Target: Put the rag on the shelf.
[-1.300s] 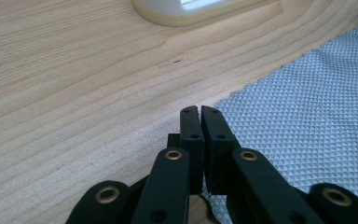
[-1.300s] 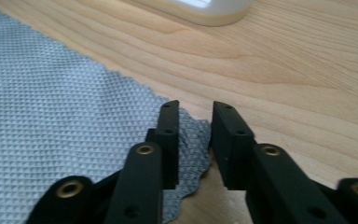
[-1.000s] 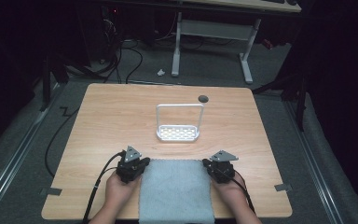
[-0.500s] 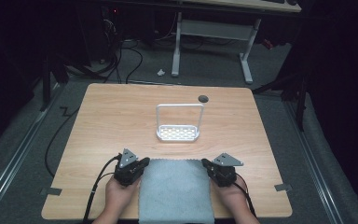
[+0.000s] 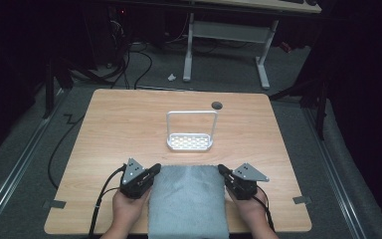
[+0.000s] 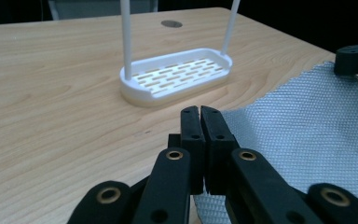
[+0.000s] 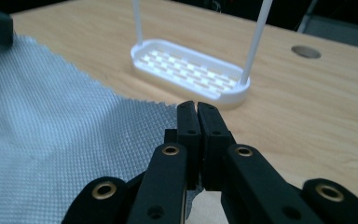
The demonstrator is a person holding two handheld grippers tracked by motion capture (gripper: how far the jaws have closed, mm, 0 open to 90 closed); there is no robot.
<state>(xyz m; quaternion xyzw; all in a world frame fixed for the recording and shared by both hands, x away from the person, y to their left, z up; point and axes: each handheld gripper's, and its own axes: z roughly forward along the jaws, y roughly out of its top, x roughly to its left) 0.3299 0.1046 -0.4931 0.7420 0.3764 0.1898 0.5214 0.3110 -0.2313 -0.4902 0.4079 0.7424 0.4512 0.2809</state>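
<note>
Grey cloth [image 5: 187, 200] lay flat at bottom centre of the high view, on the wooden table [image 5: 119, 124]. Your left gripper [image 5: 153, 173] sat at the cloth's upper left corner, jaws pressed together over its edge; whether fabric was pinched between them, I could not tell. Your right gripper [image 5: 222, 171] sat at the upper right corner, jaws likewise together at the cloth's edge, grip on fabric unclear. White slotted tray with hoop handle [image 5: 190, 142] stood mid-frame, just above the cloth, apart from it.
</note>
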